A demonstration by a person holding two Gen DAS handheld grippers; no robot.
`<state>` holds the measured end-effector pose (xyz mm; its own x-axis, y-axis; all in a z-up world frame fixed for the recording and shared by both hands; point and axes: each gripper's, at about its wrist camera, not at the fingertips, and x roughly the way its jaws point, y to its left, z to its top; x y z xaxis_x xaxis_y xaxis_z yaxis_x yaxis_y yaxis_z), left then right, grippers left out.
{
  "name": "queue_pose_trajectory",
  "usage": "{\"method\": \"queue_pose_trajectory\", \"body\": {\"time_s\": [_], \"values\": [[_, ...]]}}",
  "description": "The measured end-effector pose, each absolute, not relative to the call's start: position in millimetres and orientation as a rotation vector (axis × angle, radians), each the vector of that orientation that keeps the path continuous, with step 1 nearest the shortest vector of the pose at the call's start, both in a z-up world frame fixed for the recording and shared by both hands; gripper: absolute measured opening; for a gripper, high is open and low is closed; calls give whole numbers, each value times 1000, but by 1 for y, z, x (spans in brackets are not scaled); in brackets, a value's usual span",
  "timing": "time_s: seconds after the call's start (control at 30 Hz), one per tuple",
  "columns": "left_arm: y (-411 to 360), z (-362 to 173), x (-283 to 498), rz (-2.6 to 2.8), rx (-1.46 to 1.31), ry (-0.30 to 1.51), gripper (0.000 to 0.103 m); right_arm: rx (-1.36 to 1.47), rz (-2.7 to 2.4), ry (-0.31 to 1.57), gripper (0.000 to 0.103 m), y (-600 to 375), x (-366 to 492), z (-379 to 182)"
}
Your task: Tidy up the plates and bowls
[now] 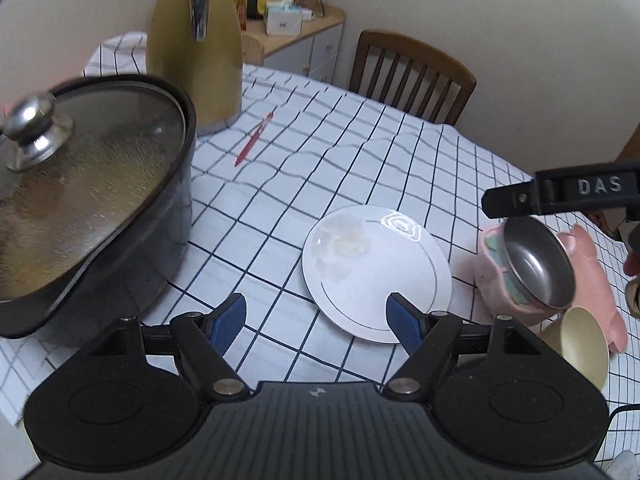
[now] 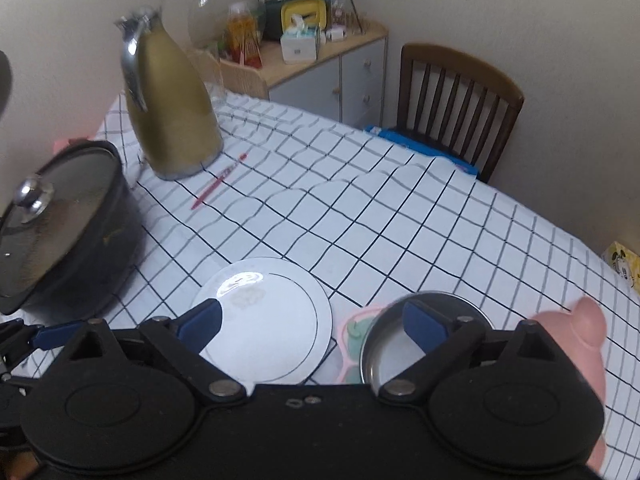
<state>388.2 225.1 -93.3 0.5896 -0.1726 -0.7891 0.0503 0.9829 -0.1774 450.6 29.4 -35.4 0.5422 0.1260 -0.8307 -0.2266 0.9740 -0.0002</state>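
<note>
Steel bowl [image 2: 404, 344], lower right, half hidden behind the spread, empty right gripper [image 2: 320, 324]; left gripper [image 1: 316, 320] likewise spread over the white plate [image 1: 376, 276].

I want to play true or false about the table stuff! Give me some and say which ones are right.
1. The white plate lies flat on the checked cloth. True.
2. The black pot has no lid. False: a glass lid with a metal knob covers it.
3. The left tool is open and empty. True.
4. The red pen lies on the plate. False: it lies on the cloth near the gold jug.
5. The metal bowl is beside the plate. True.
</note>
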Motion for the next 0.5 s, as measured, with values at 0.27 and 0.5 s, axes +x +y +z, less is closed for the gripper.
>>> {"method": "queue_pose_trajectory", "body": {"time_s": [0.27, 0.5], "values": [[231, -135, 427, -151, -288, 1054, 77, -125, 233, 1126, 90, 35, 511, -83], [232, -159, 441, -145, -408, 1115, 77, -135, 246, 1210, 82, 35, 545, -110]]}}
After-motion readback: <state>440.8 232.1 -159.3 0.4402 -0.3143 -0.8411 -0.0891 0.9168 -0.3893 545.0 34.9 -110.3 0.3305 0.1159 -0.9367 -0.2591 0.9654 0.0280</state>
